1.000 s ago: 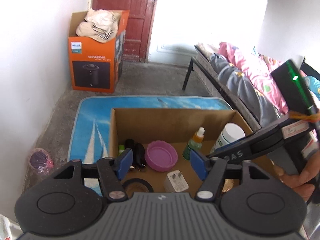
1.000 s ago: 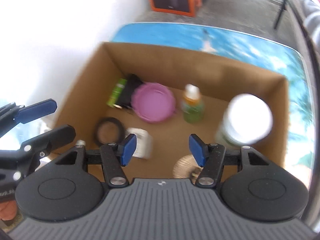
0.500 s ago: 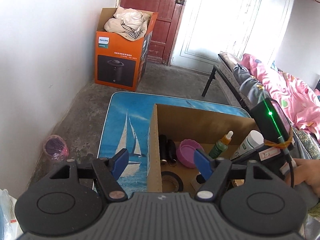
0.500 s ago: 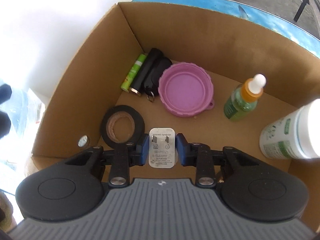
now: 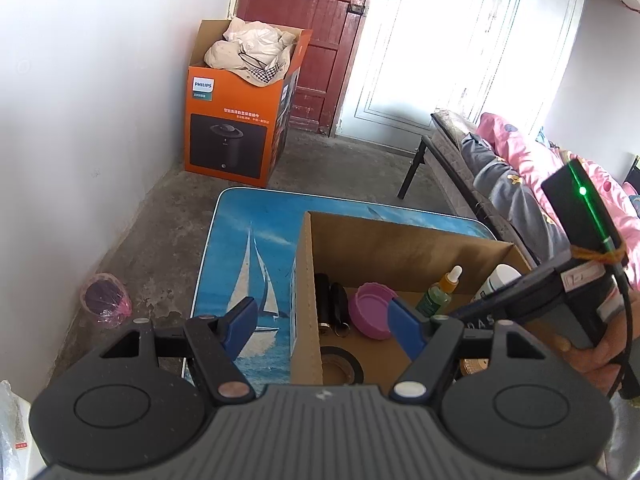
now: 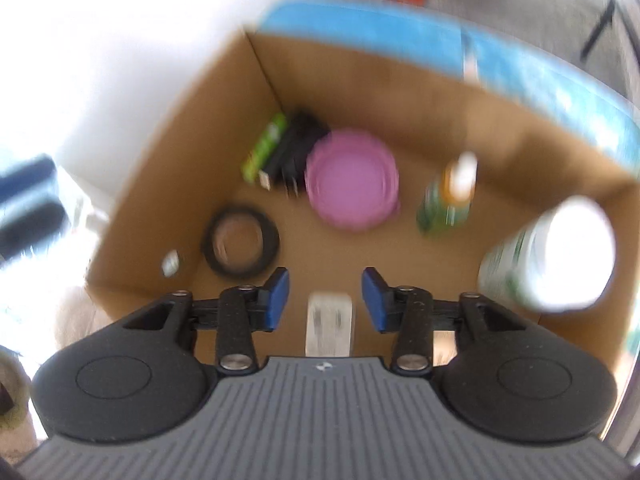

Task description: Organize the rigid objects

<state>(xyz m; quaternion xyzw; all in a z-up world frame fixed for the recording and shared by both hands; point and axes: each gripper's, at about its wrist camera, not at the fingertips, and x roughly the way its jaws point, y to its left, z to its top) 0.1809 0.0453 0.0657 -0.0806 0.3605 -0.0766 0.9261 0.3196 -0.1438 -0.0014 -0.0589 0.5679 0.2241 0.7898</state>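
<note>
A cardboard box (image 6: pixel 168 168) stands on a blue sailboat mat (image 5: pixel 248 256). Inside it lie a white charger plug (image 6: pixel 330 328), a black tape roll (image 6: pixel 240 240), a pink lid (image 6: pixel 352 184), a green dropper bottle (image 6: pixel 448 200), a white bottle (image 6: pixel 552 256), a green tube (image 6: pixel 266 148) and black items (image 6: pixel 294 148). My right gripper (image 6: pixel 325 300) is open above the box, the plug below between its jaws and free of them. My left gripper (image 5: pixel 324 326) is open and empty over the box's left wall (image 5: pixel 306 300). The right wrist view is blurred.
An orange Philips box (image 5: pixel 236 120) with cloth stands by the red door (image 5: pixel 316 40). A bed with pink bedding (image 5: pixel 532 176) runs along the right. A pink-wrapped object (image 5: pixel 106 300) lies on the concrete floor at left, by the white wall.
My right gripper was shut on the white plug half a second ago; it has opened, let the plug go in the box and pulled back up. My left gripper shifted slightly.
</note>
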